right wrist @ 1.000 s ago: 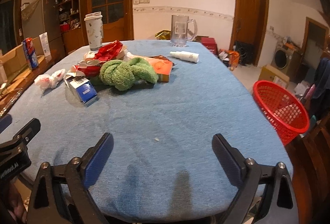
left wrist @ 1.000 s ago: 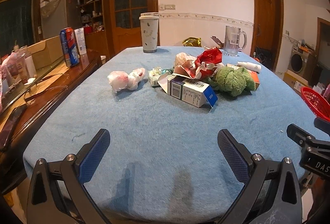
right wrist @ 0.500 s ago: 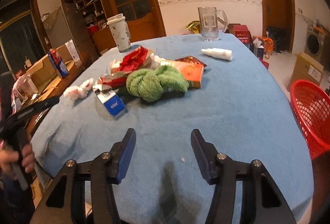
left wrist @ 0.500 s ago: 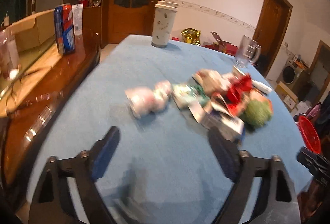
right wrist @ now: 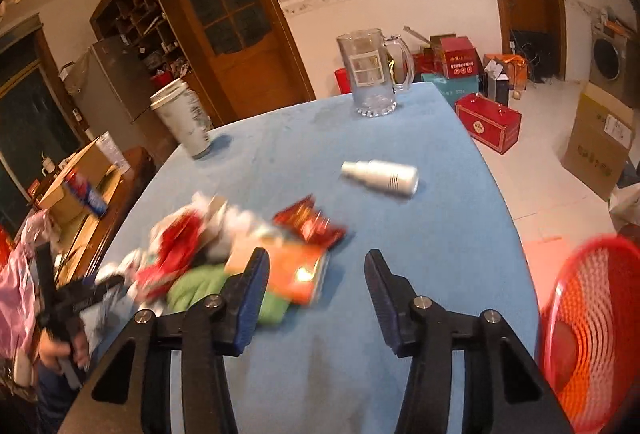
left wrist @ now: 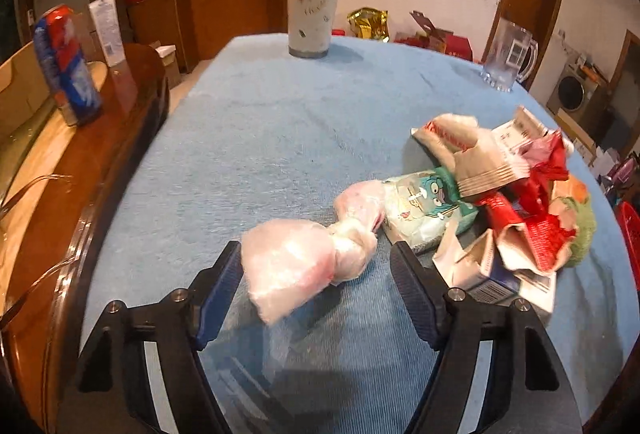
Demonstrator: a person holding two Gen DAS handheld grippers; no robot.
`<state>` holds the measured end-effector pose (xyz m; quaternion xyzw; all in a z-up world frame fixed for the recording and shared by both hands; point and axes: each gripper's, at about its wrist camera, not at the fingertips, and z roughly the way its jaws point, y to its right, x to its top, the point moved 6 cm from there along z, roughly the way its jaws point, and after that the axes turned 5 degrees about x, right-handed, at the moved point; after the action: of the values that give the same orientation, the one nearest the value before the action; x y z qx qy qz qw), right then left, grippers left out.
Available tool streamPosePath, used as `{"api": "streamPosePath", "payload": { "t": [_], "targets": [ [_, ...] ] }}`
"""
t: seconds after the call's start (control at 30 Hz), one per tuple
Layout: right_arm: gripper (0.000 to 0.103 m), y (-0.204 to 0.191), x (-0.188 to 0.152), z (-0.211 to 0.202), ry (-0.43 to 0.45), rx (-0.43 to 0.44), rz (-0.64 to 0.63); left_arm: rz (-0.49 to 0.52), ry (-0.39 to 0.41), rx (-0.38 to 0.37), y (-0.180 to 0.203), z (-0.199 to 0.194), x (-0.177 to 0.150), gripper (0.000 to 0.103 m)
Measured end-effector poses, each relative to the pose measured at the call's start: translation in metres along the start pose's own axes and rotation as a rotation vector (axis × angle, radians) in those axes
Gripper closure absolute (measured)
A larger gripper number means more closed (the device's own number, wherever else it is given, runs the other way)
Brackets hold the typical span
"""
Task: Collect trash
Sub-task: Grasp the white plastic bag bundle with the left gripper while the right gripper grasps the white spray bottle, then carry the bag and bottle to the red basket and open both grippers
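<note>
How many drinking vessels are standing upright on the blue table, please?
2: a lidded cup at the far edge toward the left, and a glass mug at the far edge toward the right.

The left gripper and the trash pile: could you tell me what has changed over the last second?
The left gripper advanced on the knotted plastic bag, which now sits between its closing jaws, not visibly clamped. The right gripper neared the orange packet, jaws closing on nothing. The trash, tumbler and glass mug stayed put.
</note>
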<state>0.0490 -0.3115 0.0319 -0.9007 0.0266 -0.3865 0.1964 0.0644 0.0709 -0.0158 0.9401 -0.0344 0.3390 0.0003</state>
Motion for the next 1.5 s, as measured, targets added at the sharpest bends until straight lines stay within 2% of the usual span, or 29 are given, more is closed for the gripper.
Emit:
{"api": "streamPosePath", "payload": {
  "t": [0.07, 0.17, 0.3, 0.47, 0.57, 0.7, 0.8, 0.93, 1.03, 1.13, 1.2, 1.27, 1.3, 1.5],
  "targets": [
    [0.05, 0.014, 0.017, 0.022, -0.031, -0.003, 0.012, 0.01, -0.014, 0.006, 0.002, 0.008, 0.0, 0.029],
    [0.06, 0.032, 0.039, 0.054, -0.072, -0.011, 0.012, 0.03, -0.031, -0.001, 0.006, 0.014, -0.003, 0.03],
    [0.06, 0.047, 0.063, 0.086, -0.087, -0.08, -0.029, 0.053, -0.047, -0.013, 0.009, 0.016, -0.006, 0.033],
    [0.06, 0.064, 0.072, 0.121, -0.143, -0.105, -0.044, 0.065, -0.022, -0.036, 0.012, 0.003, 0.0, 0.033],
    [0.06, 0.068, 0.068, 0.132, -0.187, -0.081, -0.042, 0.079, 0.0, -0.066, 0.012, -0.009, 0.009, 0.029],
    [0.057, 0.065, 0.062, 0.132, -0.213, -0.055, -0.077, 0.088, 0.025, -0.047, 0.008, -0.011, 0.022, 0.024],
    [0.056, 0.061, 0.054, 0.138, -0.25, -0.091, -0.143, 0.101, 0.007, -0.056, 0.011, -0.003, 0.027, 0.023],
    [0.057, 0.058, 0.041, 0.147, -0.29, -0.115, -0.178, 0.125, -0.019, -0.017, 0.012, 0.013, 0.025, 0.023],
    [0.07, 0.052, 0.033, 0.15, -0.313, -0.114, -0.2, 0.13, -0.037, 0.026, 0.009, 0.02, 0.02, 0.023],
    [0.071, 0.044, 0.026, 0.145, -0.306, -0.133, -0.214, 0.114, -0.063, 0.05, 0.003, 0.028, 0.013, 0.025],
    [0.071, 0.041, 0.023, 0.14, -0.291, -0.138, -0.199, 0.086, -0.066, 0.04, 0.0, 0.029, 0.007, 0.042],
    [0.071, 0.037, 0.02, 0.131, -0.268, -0.123, -0.166, 0.07, -0.054, 0.047, -0.002, 0.024, 0.003, 0.053],
    [0.071, 0.035, 0.019, 0.124, -0.249, -0.127, -0.152, 0.067, -0.049, 0.052, -0.003, 0.021, 0.001, 0.055],
    [0.071, 0.018, -0.002, 0.061, -0.096, -0.1, -0.064, 0.047, 0.025, 0.027, 0.007, -0.005, -0.016, 0.057]
  ]
}}
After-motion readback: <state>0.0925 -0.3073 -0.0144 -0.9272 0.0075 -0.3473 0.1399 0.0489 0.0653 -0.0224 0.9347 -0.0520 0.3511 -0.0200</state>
